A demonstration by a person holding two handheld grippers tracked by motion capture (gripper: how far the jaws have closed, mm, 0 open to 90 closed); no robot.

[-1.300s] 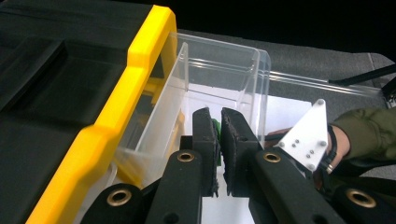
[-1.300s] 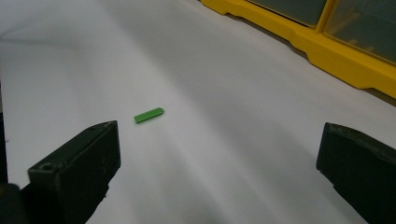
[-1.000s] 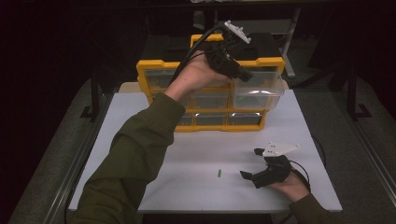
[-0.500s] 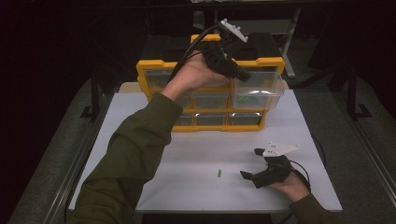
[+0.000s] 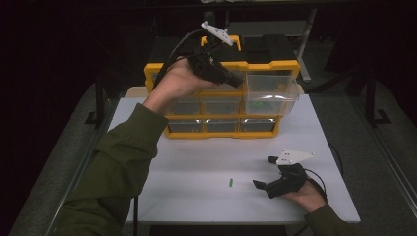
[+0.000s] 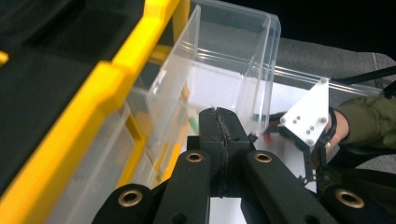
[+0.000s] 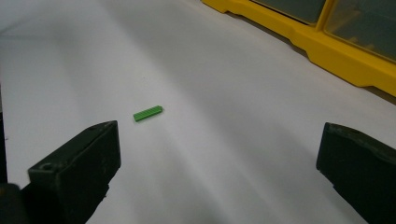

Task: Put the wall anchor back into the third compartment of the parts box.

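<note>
A yellow organizer (image 5: 221, 133) with clear drawers stands at the back of the white table (image 5: 187, 201). Its top right drawer (image 5: 273, 91) is pulled out, with green pieces (image 5: 263, 104) inside. My left gripper (image 5: 238, 81) is held high in front of the organizer's top row, jaws shut and pointing at that drawer (image 6: 233, 65). The left gripper (image 6: 219, 116) has nothing visible between its jaws. My right gripper (image 5: 261, 172) rests open on the table at the front right. A small green piece (image 5: 230, 182) lies to its left, ahead of the open right gripper (image 7: 219, 154) as the green piece (image 7: 148, 113).
The organizer's yellow base (image 7: 327, 51) runs along the far side of the right gripper view. A black case (image 5: 268, 46) sits behind the organizer. Dark floor and metal frame legs surround the table.
My left gripper has shifted a little to the left, away from the pulled-out drawer. The right gripper and the green piece have stayed still.
</note>
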